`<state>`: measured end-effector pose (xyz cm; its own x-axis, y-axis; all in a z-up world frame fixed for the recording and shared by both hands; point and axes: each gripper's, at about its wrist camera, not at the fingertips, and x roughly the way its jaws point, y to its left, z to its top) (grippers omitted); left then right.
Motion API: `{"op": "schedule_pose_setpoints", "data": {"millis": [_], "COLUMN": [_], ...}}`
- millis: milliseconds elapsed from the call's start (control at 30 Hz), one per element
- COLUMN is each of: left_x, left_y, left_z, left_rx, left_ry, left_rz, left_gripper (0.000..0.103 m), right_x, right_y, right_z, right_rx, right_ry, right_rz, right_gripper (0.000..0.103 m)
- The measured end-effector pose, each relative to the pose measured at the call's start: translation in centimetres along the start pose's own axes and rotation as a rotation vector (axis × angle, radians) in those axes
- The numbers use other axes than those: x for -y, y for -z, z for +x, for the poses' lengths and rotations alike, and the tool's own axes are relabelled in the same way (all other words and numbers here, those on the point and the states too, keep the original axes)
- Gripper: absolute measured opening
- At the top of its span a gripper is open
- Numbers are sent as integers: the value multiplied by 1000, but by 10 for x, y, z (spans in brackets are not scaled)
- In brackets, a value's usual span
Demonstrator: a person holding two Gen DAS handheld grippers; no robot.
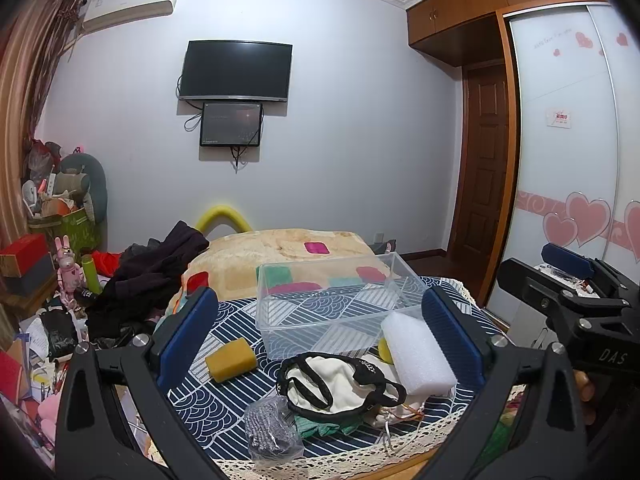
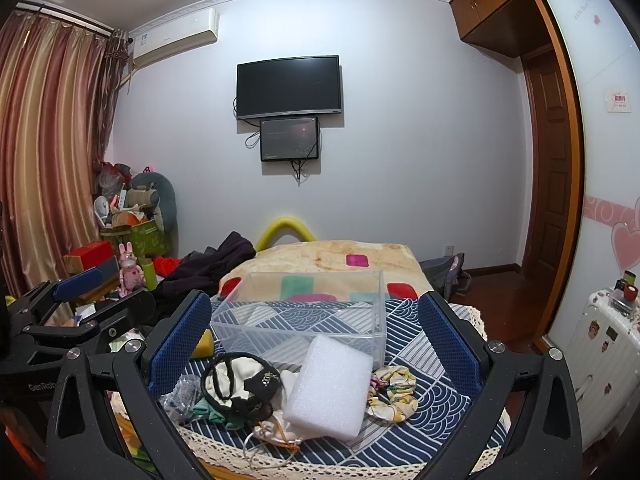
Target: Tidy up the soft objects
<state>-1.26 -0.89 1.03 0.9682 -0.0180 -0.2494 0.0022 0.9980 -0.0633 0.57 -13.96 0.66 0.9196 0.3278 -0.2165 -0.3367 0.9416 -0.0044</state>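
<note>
A clear plastic bin (image 1: 336, 300) (image 2: 300, 312) stands empty on the blue patterned cloth (image 1: 224, 384) (image 2: 436, 396). In front of it lie a white foam block (image 1: 418, 354) (image 2: 330, 388), a yellow sponge (image 1: 231, 360) (image 2: 204, 343), a white and black cloth item (image 1: 340, 384) (image 2: 240, 380), a grey mesh piece in a bag (image 1: 270, 428) (image 2: 180, 394), a green cloth (image 1: 324, 426) (image 2: 216, 412) and a floral scrunchie (image 2: 394, 392). My left gripper (image 1: 320, 328) is open and empty above the pile. My right gripper (image 2: 316, 332) is open and empty too.
A beige blanket (image 1: 280, 248) (image 2: 332, 256) and dark clothes (image 1: 156, 268) (image 2: 212, 264) lie behind the bin. Cluttered boxes and toys (image 1: 60, 240) stand at the left. A wardrobe (image 1: 568, 140) and a white suitcase (image 2: 600, 344) are on the right.
</note>
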Motion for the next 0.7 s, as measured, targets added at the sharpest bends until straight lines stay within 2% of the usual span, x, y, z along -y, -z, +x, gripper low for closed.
{"op": "schedule_pose_setpoints", "data": {"millis": [700], "left_x": [0], "left_y": [0], "left_z": [-2], "left_rx": [3], "left_ry": [0], "left_rz": [-3], "left_gripper": [103], "right_x": [0], "right_y": [1], "right_z": [-1], "right_rx": [1], "right_ry": [0], "right_rz": [2], "right_gripper": [103]}}
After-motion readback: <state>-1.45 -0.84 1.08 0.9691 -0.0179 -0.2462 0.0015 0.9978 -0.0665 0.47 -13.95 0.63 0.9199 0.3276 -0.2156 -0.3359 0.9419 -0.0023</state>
